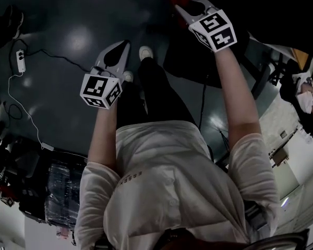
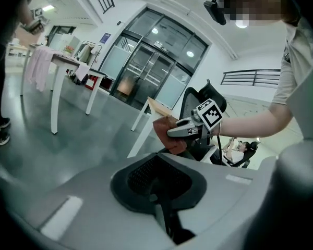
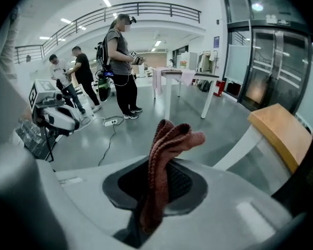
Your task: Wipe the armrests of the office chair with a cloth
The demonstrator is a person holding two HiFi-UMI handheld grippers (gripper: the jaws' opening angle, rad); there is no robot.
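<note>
Pinching the rust-red knitted cloth [image 3: 164, 155] tight between closed jaws, the right gripper [image 2: 173, 133] is hovering near the black high-backed office chair [image 2: 194, 99]. The left gripper [image 1: 117, 53] is hanging closed and empty. No armrest is showing clearly; laying the cloth's loose fold flat on one is probably giving the fullest contact.

At 6 o'clock the left gripper [image 2: 157, 191] has its jaws together with nothing between them. Just off centre, toward 2 o'clock, the right gripper [image 2: 177, 132] pinches a reddish-brown cloth [image 2: 173, 144] in front of a black office chair [image 2: 192, 99]. A white table [image 2: 54, 103] stands at 9 o'clock.
</note>
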